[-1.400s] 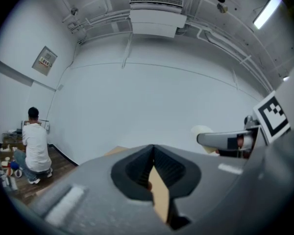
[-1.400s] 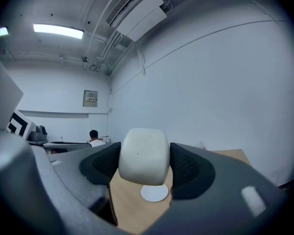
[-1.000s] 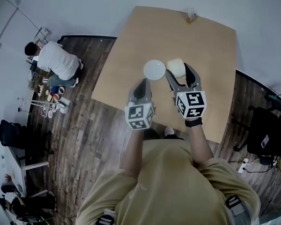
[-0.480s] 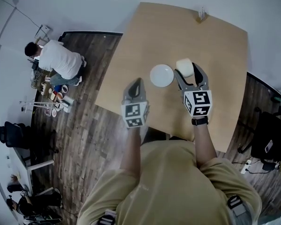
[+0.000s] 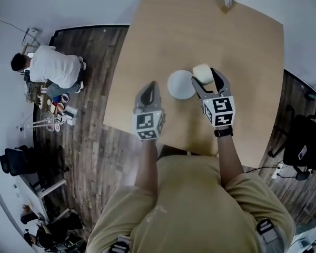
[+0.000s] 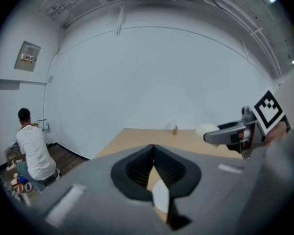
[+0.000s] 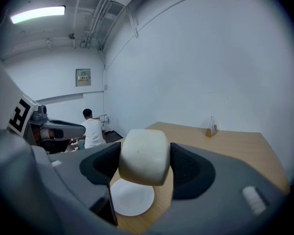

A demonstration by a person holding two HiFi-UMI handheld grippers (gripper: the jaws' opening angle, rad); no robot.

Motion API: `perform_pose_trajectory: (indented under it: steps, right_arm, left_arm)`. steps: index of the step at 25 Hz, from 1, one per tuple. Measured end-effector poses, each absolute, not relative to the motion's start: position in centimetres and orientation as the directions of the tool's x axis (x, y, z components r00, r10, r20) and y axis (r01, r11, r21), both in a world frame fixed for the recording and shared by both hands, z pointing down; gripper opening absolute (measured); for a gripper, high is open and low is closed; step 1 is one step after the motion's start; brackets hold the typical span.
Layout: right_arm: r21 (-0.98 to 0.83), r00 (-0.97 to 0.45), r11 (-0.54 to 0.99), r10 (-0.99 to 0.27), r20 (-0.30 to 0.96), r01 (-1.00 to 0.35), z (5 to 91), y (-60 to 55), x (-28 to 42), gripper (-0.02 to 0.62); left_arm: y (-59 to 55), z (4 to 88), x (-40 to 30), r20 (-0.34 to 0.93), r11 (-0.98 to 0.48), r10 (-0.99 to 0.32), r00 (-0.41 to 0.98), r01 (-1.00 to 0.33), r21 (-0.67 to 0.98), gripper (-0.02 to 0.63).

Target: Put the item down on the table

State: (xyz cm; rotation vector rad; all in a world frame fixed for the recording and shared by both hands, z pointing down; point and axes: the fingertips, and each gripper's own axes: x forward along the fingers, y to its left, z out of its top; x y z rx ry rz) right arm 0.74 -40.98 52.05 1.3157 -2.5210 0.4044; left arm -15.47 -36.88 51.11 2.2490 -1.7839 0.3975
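Between the right gripper (image 5: 204, 79) jaws: the item (image 7: 143, 155), clamped on both sides. Cream-white, matte, rounded-cube shape with soft corners and a few faint specks. It's held off the table (image 5: 242, 46), just at the right edge of a white plate (image 5: 180, 84). Left gripper (image 6: 154, 166) jaws are pressed together, nothing in them, over the table's near side.

A cream, matte block with rounded corners (image 5: 201, 73) sits upright just right of centre, clamped in the right gripper (image 5: 204, 77), raised above the tan counter (image 5: 242, 46).
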Motion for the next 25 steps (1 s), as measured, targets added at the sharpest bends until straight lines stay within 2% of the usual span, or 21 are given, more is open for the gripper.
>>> perform_pose_trajectory:
  steps: [13,25]
  right_arm:
    - [-0.141,-0.54,0.585,-0.594,0.597,-0.799,66.1,-42.7,-5.2,0.304]
    - [-0.145,-0.618,0.66,-0.571,0.54,-0.737,68.8,-45.7,-12.2,0.307]
  left_arm:
    - [-41.3,60.5,-16.5,0.493,-0.25,-0.823,0.281,-0.959,0.13,0.003]
    - [-42.5,62.8,-19.1,0.506,-0.223,-0.817,0.278,-0.96,0.167,0.003]
